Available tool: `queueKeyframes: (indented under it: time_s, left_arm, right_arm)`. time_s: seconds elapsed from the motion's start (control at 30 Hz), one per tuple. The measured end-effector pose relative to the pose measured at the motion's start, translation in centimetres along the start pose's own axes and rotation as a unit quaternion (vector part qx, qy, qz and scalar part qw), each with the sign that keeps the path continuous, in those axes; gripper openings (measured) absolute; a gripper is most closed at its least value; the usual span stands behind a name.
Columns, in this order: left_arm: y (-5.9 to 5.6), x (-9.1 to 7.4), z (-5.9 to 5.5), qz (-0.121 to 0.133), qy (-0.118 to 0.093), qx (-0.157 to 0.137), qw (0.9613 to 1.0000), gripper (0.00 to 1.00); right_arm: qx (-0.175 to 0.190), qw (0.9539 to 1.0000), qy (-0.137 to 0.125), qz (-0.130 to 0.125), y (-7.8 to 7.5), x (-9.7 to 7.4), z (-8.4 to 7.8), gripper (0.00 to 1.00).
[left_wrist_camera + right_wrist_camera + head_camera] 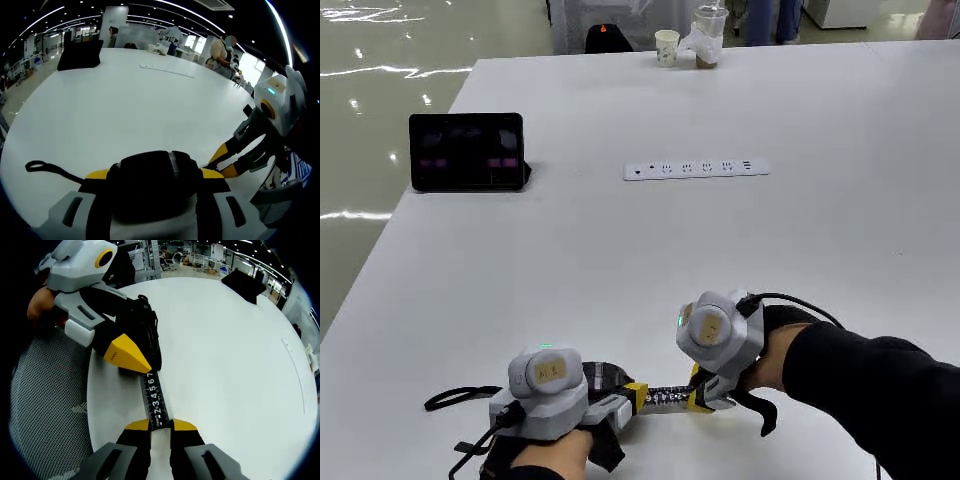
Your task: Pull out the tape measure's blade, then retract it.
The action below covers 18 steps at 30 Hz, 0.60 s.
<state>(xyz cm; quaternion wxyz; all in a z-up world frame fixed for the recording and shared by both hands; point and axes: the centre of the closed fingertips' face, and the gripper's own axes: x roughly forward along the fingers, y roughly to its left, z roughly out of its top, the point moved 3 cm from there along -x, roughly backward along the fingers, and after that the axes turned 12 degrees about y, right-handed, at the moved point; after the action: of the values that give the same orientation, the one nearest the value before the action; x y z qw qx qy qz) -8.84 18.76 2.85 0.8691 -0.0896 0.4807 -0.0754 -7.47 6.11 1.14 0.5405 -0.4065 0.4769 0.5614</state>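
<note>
A: Where's the black round tape measure case (152, 185)?
B: On the white table (620, 260), near edge. L gripper (623, 396) jaws clamped on its sides.
A: R gripper (161, 424)?
B: Jaws pinched on the tip of the pale numbered blade (154, 397); short length out btw the two.

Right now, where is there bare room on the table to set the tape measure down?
Widest free patch: table middle, between power strip, tablet and the near edge. Also bare right of the strip. Crowded near edge: left hand-held gripper, tape measure, blade, right hand-held gripper.
</note>
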Motion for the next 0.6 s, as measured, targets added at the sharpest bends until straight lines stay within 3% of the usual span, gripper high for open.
queueKeyframes:
  time_s: [0.6]
  left_arm:
    - [0.04,-0.08,0.00,-0.004,-0.002,-0.002,1.0000,0.63]
  right_arm:
    - [-0.001,0.9999,-0.015,0.006,0.01,0.22,0.61,0.11]
